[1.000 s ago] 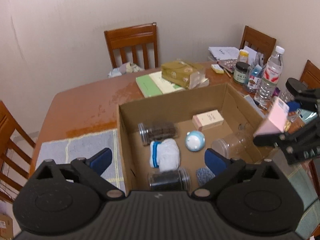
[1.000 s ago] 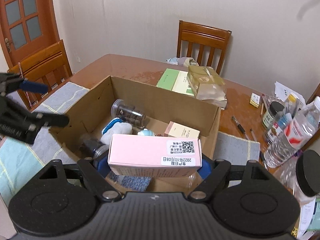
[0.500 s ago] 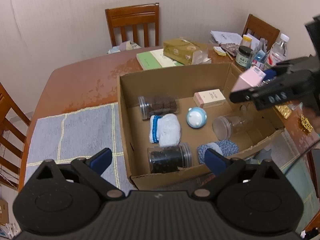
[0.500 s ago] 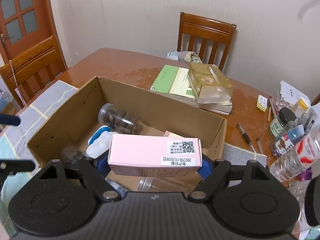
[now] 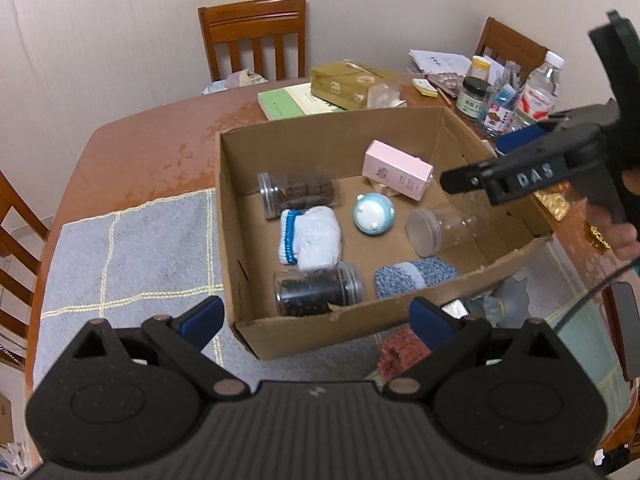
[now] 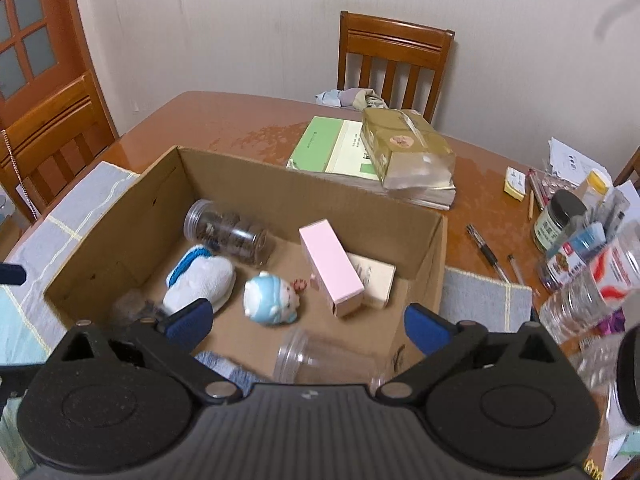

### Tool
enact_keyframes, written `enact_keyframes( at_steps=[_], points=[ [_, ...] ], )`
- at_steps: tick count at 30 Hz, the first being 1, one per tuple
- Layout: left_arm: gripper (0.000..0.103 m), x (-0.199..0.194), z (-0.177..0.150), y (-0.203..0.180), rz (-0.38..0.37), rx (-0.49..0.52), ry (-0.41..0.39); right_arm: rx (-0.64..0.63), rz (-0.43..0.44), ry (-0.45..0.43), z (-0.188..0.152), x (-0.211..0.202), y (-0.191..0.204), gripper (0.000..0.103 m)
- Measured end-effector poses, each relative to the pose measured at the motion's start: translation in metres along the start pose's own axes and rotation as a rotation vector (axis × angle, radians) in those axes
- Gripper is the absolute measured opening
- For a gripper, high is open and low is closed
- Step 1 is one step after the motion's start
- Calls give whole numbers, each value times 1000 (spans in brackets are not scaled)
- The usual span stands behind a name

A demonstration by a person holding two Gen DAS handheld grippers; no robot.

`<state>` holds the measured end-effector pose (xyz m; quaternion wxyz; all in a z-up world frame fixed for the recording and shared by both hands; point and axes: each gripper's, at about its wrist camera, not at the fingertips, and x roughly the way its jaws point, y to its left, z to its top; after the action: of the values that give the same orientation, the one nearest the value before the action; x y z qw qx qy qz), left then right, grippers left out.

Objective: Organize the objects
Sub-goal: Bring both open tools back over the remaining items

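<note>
An open cardboard box [image 5: 236, 216] [image 6: 248, 172] sits on the table. A pink carton [image 5: 398, 169] [image 6: 331, 272] lies in it, leaning on a beige carton [image 6: 376, 280]. Also inside are a white-and-blue sock roll [image 5: 310, 236], a blue round toy [image 5: 373, 214] [image 6: 272, 298], a jar of dark pieces [image 5: 296, 194], a jar with black contents [image 5: 318, 289], an empty clear jar [image 5: 440, 228] and a blue knitted cloth [image 5: 414, 276]. My right gripper [image 6: 306, 320] is open and empty above the box's near edge; it shows in the left wrist view [image 5: 516, 178]. My left gripper [image 5: 316, 314] is open and empty, before the box.
A grey placemat [image 5: 128, 248] lies left of the box. A green book [image 6: 332, 148] with a gold package [image 6: 404, 148] lies behind it. Jars, pens and a water bottle [image 6: 592, 280] crowd the right side. A red cloth [image 5: 396, 354] lies by the box. Wooden chairs [image 6: 394, 60] surround the table.
My right gripper opened and let go of the pink carton, which now lies in the box. My left gripper drew back and up from the box.
</note>
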<state>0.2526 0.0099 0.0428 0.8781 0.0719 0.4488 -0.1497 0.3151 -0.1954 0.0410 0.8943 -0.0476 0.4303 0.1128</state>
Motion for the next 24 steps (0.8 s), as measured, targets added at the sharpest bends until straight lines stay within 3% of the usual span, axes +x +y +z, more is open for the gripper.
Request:
enact_keyframes(
  at_steps=[9, 14, 24],
  points=[
    [99, -5, -32, -7, 6, -7, 14, 43, -52, -4, -54, -35, 19, 103],
    [99, -7, -54, -8, 57, -10, 4, 57, -92, -11, -86, -41, 27, 103],
    [99, -5, -86, -1, 43, -88, 62, 126, -114, 40, -135, -32, 38, 103]
  ],
)
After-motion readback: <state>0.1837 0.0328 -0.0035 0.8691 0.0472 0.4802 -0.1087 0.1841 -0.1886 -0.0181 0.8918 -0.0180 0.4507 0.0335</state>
